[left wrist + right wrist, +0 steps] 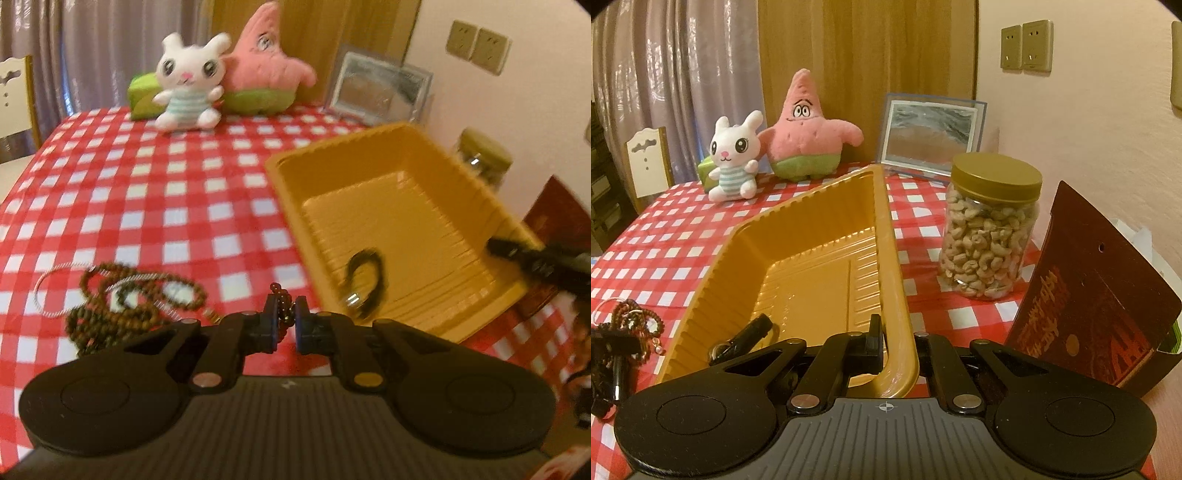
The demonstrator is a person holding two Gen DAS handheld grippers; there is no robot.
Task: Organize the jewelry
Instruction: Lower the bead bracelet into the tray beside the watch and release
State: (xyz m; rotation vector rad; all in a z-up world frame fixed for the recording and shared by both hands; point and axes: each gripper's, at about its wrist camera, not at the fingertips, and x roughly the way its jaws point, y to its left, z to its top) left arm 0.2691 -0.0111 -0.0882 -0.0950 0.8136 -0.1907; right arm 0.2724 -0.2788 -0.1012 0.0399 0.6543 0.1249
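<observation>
My left gripper (286, 320) is shut on a dark red bead bracelet (280, 295) and holds it above the checked cloth, left of the yellow tray (373, 173). A black bracelet with a silver clasp (364, 286) lies in the tray's near part; it also shows in the right wrist view (746, 334). A pile of brown bead strings and a silver chain (125, 306) lies on the cloth to the left. My right gripper (897, 343) is shut on the tray's near right rim (899, 302); its right finger is hidden behind the rim.
Two plush toys (188, 85) and a picture frame (380, 86) stand at the table's far edge. A jar of cashews (991, 225) and a dark red packet (1086, 310) stand right of the tray. A chair (648, 166) is at far left.
</observation>
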